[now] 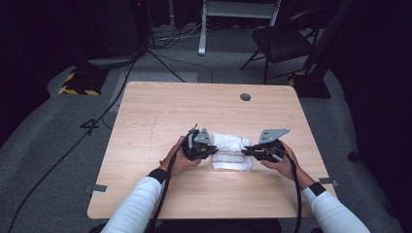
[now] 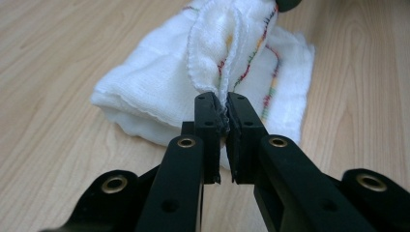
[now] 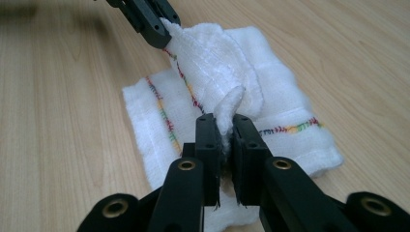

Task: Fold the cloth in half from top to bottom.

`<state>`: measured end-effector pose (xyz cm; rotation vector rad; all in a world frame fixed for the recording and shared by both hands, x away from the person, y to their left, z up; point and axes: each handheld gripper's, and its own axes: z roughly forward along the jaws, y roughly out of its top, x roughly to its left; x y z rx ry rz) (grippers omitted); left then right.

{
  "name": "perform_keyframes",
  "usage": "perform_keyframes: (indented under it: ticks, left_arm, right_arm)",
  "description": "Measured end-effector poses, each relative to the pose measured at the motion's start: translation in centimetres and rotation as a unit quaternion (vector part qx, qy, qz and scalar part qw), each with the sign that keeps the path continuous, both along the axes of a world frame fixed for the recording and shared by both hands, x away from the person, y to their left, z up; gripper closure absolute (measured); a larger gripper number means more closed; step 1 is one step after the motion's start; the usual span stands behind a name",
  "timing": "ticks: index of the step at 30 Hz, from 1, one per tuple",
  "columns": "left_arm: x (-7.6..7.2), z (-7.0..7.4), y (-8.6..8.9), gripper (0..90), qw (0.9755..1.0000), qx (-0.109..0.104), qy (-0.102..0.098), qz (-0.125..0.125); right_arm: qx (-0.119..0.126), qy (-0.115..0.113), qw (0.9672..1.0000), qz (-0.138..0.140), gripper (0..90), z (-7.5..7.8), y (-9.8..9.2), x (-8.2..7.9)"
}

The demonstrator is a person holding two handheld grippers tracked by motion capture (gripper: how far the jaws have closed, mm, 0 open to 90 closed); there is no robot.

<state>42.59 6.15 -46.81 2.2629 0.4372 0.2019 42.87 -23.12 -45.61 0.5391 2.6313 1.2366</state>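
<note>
Light wooden table (image 1: 160, 111), white folded cloth (image 1: 232, 151) lying on it

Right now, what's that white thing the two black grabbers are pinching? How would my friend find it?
Look at the wooden table, near its middle, between the person's two hands. There lies a folded white cloth, soft and gauzy, with thin rainbow-coloured stitching. The left gripper and the right gripper each pinch an edge of it.

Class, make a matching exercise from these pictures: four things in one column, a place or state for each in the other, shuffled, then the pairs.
1. white gauze cloth with multicoloured stitching
2. left gripper
3. black chair
4. round grey grommet

A. on the floor beyond the table
B. set in the wooden table top, far side
C. lying mid-table, between both grippers
D. shut on a cloth edge

Pairs: 1-C, 2-D, 3-A, 4-B
</note>
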Motion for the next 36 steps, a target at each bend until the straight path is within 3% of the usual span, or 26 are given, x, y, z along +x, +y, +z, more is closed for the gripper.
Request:
perform_keyframes:
  ticks: [10, 20, 24, 28, 32, 36]
  left_arm:
    - [-2.2, -0.2, -0.6, 85.1, 0.9992, 0.028, -0.024, -0.014]
    - [-3.4, -1.1, -1.0, 84.6, 0.9975, 0.060, -0.026, -0.027]
    - [-3.4, -1.5, -1.0, 84.2, 0.9978, 0.060, -0.014, -0.027]
    - [-3.5, -1.8, -1.0, 83.9, 0.9976, 0.061, -0.015, -0.029]
    - [-3.9, -1.9, -1.1, 82.4, 0.9971, 0.069, -0.021, -0.025]
    - [-3.7, -2.2, -0.7, 82.4, 0.9986, 0.049, -0.002, -0.019]
  right_arm:
    - [-0.011, 0.012, 0.9999, 0.005, 81.3, -0.9, -1.0, -1.3]
    - [-0.030, 0.013, 0.9994, 0.011, 85.8, -1.9, -1.3, -2.4]
    - [-0.040, 0.012, 0.9991, 0.013, 86.4, -2.4, -1.2, -2.6]
    - [-0.057, 0.015, 0.9981, 0.016, 86.6, -2.9, -1.2, -2.9]
    - [-0.056, 0.018, 0.9982, 0.013, 87.0, -3.3, -1.3, -3.0]
    - [-0.053, 0.014, 0.9985, 0.009, 87.4, -3.5, -1.4, -3.1]
